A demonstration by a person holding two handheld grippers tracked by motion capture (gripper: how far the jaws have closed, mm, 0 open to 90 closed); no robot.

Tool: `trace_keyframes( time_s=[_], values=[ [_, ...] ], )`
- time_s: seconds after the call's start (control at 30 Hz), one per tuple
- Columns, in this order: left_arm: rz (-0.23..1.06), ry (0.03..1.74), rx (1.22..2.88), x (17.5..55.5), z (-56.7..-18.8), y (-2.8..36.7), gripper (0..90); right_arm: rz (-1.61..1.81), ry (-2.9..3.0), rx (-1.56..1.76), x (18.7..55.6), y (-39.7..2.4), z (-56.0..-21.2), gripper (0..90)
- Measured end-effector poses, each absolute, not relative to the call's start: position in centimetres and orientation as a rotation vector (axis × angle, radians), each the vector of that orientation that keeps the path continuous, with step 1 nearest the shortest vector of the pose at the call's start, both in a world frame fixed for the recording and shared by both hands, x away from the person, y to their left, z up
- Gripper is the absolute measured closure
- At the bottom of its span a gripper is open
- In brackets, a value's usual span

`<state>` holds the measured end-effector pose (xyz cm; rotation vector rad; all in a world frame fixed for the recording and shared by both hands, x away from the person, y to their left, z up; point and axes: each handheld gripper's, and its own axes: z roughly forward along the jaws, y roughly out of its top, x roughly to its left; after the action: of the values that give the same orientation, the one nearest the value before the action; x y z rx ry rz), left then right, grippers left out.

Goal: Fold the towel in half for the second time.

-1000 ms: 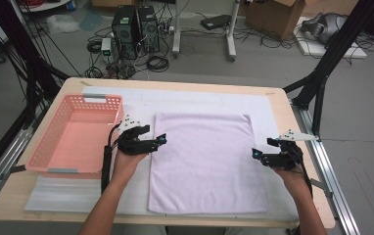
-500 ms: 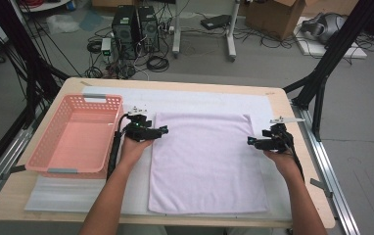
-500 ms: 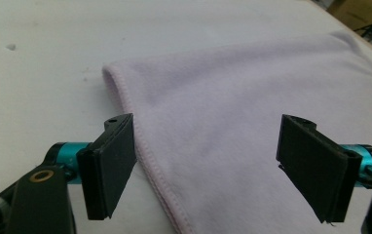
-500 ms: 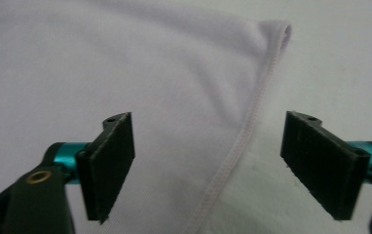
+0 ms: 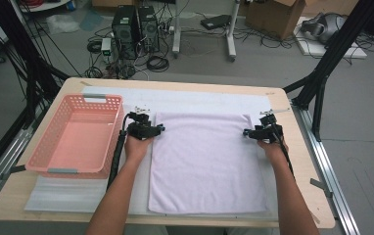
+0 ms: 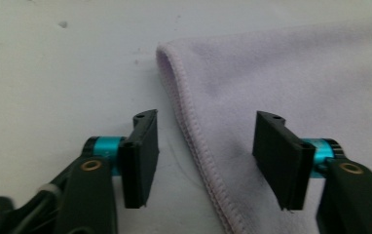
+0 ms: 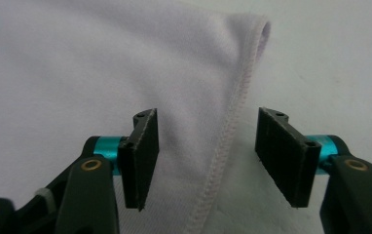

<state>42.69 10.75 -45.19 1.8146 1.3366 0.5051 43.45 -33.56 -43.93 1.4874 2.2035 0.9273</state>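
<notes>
On the white-covered surface (image 5: 195, 100), a lilac towel (image 5: 204, 161) lies spread flat, its long sides running from the far edge toward me. I hold a gripper in each hand, one at each far corner of the towel.

At the far left corner, my left gripper (image 5: 159, 128) sits low over the hem. Seen along its own jaws in the left gripper view, the left gripper (image 6: 206, 156) straddles the stitched side edge of the towel (image 6: 291, 78): one jaw stands over bare white surface (image 6: 57, 73), the other over the cloth. Its jaws have just been closing, yet a clear gap remains and the pads do not press on the fabric.

At the far right corner, my right gripper (image 5: 247, 132) mirrors that pose. In the right gripper view, the right gripper (image 7: 206, 156) has the towel (image 7: 77, 73) hem running up between its jaws, one over cloth, one over white surface (image 7: 330, 63). These jaws too have just been closing, and they stand parted with nothing pinched.

Left of the towel, a pink basket (image 5: 45, 147) rests on the surface, just beside my left forearm.
</notes>
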Motion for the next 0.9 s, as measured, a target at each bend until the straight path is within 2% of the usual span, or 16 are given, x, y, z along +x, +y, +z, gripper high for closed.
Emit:
trace_keyframes(
  time_s=[0.13,0.2,0.27,0.33,0.5,0.73,0.9],
  values=[
    [0.543,1.291,1.858,42.5,-45.2,10.2,60.1,0.931,2.185,1.49,43.6,-33.6,-44.0,52.3],
    [0.552,1.222,1.901,42.3,-45.2,9.7,79.8,0.929,2.18,1.501,43.6,-33.8,-43.9,60.3],
    [0.557,1.224,1.904,42.2,-45.2,9.6,83.0,0.943,2.183,1.513,43.6,-33.8,-43.9,68.6],
    [0.505,1.245,1.877,42.4,-45.2,10.0,83.7,0.985,2.205,1.533,43.5,-33.7,-43.9,82.4],
    [0.379,1.36,1.765,42.7,-45.0,10.8,85.6,0.992,2.198,1.546,43.4,-33.6,-43.7,85.6],
    [0.395,1.355,1.601,42.2,-43.0,12.4,85.8,1.092,2.087,1.456,42.8,-33.8,-42.1,86.2],
    [0.403,1.3,1.619,41.3,-42.0,12.6,85.7,1.147,2.066,1.423,41.9,-33.7,-41.0,86.1]
  ],
)
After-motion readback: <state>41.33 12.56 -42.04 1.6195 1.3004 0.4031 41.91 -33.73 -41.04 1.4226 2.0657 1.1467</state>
